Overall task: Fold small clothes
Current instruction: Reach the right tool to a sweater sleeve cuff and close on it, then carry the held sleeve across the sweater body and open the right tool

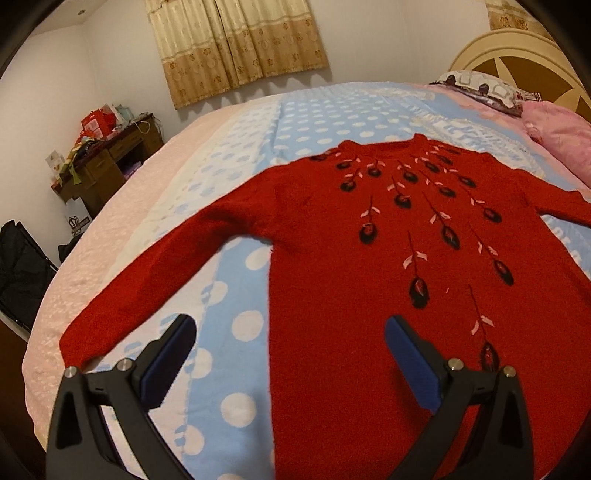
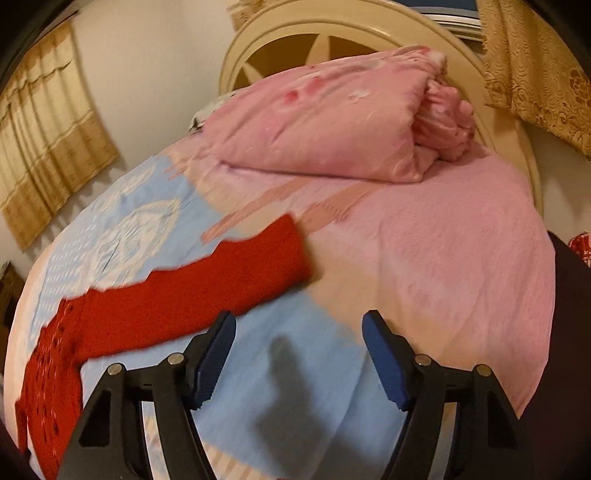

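A red knitted sweater (image 1: pixel 332 236) with dark flower shapes lies spread flat, front up, on the bed, both sleeves stretched out sideways. My left gripper (image 1: pixel 290 330) hangs open over the sweater's lower left hem, one finger above the spotted sheet, the other above the red knit, nothing between the pads. In the right wrist view the sweater's sleeve (image 2: pixel 207 284) stretches out to the left, its cuff towards the pink cover. My right gripper (image 2: pixel 299 326) is open above the blue sheet, just to the right of that sleeve, with nothing between its fingers.
The bed carries a blue sheet with white spots (image 1: pixel 243 266) and a pink cover (image 2: pixel 443 258). A folded pink quilt (image 2: pixel 332 114) and a pillow (image 1: pixel 484 86) lie at the headboard (image 2: pixel 332 33). A cluttered wooden desk (image 1: pixel 107 162) stands by the wall, curtains (image 1: pixel 236 44) behind.
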`<state>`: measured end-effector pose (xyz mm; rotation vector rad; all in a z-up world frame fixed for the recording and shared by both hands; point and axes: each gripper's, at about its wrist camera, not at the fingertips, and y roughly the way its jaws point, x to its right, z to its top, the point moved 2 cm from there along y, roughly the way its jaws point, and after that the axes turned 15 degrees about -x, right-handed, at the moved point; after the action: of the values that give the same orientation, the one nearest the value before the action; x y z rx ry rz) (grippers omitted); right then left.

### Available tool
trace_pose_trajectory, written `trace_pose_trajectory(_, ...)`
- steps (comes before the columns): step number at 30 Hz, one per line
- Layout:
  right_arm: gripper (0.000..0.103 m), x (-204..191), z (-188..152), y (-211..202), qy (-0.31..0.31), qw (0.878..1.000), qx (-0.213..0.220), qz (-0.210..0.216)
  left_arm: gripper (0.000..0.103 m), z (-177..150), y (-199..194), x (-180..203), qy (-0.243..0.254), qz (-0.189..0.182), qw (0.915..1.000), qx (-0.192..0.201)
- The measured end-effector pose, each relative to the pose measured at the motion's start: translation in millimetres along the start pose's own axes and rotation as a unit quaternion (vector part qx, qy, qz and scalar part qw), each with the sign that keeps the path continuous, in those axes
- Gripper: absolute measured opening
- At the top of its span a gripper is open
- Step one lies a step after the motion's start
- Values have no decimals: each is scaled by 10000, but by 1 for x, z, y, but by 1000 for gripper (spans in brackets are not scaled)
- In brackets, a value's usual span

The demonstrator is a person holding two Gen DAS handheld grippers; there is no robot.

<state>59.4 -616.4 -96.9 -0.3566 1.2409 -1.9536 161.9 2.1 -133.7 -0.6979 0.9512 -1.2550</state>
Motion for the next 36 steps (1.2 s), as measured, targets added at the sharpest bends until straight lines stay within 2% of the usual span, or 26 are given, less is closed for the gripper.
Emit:
trace_pose_trajectory(4,72,3,20,3,85,9998,-18,150,103,1,8,3,-40,-107,9998,-147)
trace_pose_trajectory(8,72,-1,33,13,120,9998,-112,84,103,-1,8,4,-38,-164,9997,-155)
trace_pose_trajectory(12,70,-8,39,33,104,9991,-405,40,103,-1,6,2,-56,-209,9997,-104)
trace_pose_trajectory(14,62,-13,40,41,-15,9989,-459,-126,103,0,6,1,-76,-257,9996,-94)
trace_pose_trajectory(16,41,-20,41,45,-158,9983,-482,-281,103,1,6,0,-96,-270,9996,-81)
trace_pose_trajectory(17,37,-22,41,47,-202,9981,-515,-282,103,1,6,0,-92,-272,9996,-83)
trace_pose_trajectory(19,22,-27,43,49,-261,9976,-593,-227,103,1,7,0,-95,-299,9994,-111)
trace_pose_trajectory(21,20,-33,45,50,-331,9969,-715,-36,103,0,8,0,-94,-342,9993,-127)
trace_pose_trajectory(28,19,-75,45,31,-800,9953,-509,201,103,-1,7,1,-35,-448,9990,-73)
trace_pose_trajectory(36,19,-154,37,2,-1450,9868,-285,657,103,1,5,-4,-88,-490,9987,59)
